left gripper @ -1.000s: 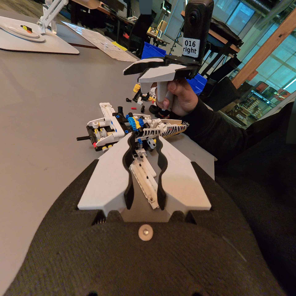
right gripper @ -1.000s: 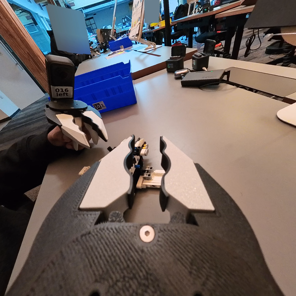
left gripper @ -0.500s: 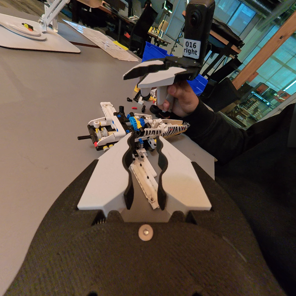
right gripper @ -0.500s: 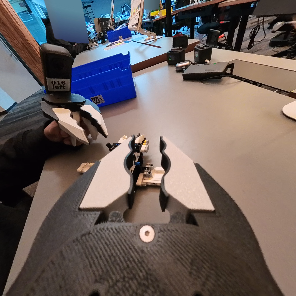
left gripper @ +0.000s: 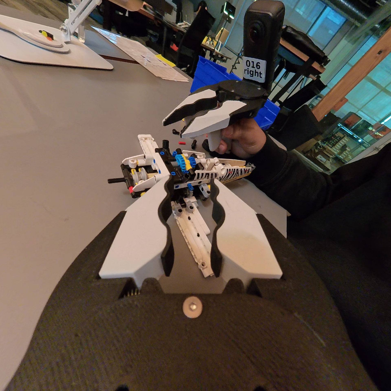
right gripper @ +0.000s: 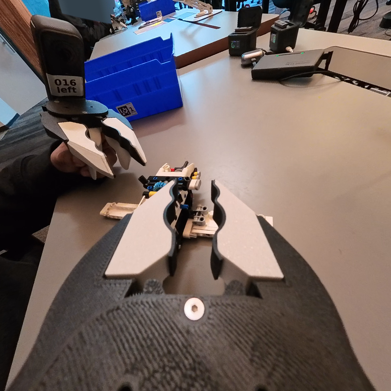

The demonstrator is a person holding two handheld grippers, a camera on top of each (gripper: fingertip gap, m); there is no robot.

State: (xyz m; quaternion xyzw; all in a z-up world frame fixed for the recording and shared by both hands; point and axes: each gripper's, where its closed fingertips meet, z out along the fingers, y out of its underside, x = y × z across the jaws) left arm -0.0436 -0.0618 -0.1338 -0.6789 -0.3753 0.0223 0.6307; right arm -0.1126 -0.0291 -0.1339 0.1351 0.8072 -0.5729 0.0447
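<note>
The left claw (left gripper: 191,188) hovers above a building-brick model (left gripper: 169,167) lying mid-frame on the grey worktop (left gripper: 53,127), fingers narrowly parted and gripping nothing. The right claw (right gripper: 192,190) likewise hangs over the model (right gripper: 179,184), parted, pads clear of it. Loose small pieces (left gripper: 182,143) lie behind; a blue bin (right gripper: 135,74) stands upper left of the right wrist view.

Grey table (right gripper: 275,148), glass walls (left gripper: 330,23), perhaps carpet (right gripper: 19,124)
</note>
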